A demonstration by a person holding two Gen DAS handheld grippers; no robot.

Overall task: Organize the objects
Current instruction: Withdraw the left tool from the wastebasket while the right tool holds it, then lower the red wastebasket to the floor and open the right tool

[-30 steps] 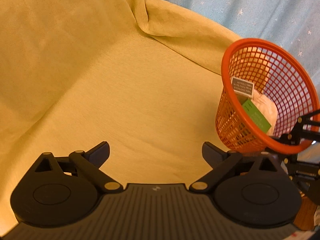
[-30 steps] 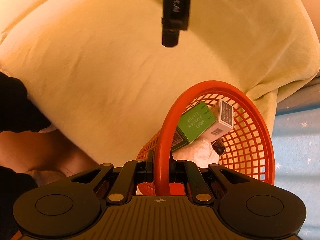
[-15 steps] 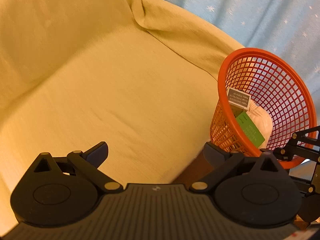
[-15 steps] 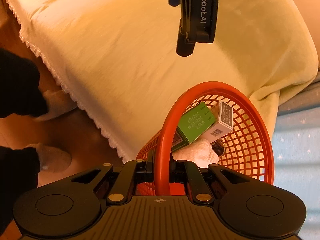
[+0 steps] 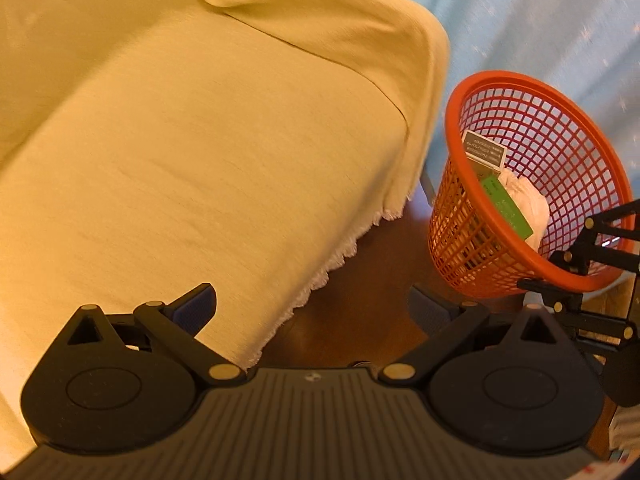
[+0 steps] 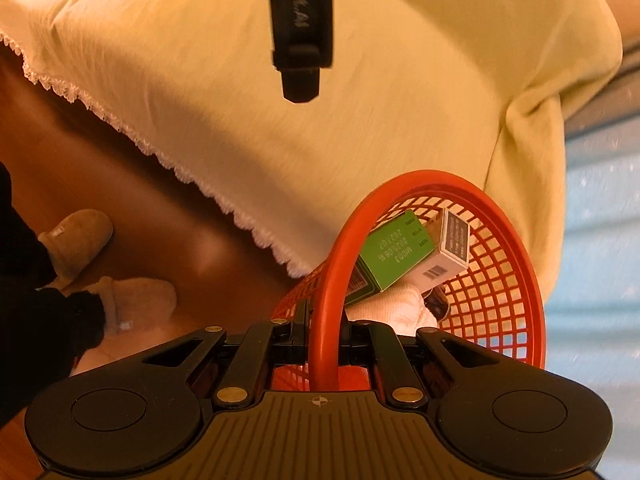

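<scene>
1. Beside the cloth's (image 5: pixel 200 140) fringed edge, right gripper (image 6: pixel 325 344) pinches the basket (image 6: pixel 496 300) rim, fingers pressed on it from both sides.
2. Basket is red mesh, tilted, held off the brown floor (image 6: pixel 100 184).
3. Inside it: green box (image 6: pixel 396 260), white-grey box (image 6: pixel 444 252), white cloth wad (image 6: pixel 392 308), all touching.
4. Left gripper (image 5: pixel 312 304) empty, fingers spread wide, over the cloth edge and floor, near the basket (image 5: pixel 536 152).
5. Left-gripper body (image 6: pixel 300 28) hangs above in the right view.
6. Two beige slippers (image 6: pixel 136 300) on the floor, left.
</scene>
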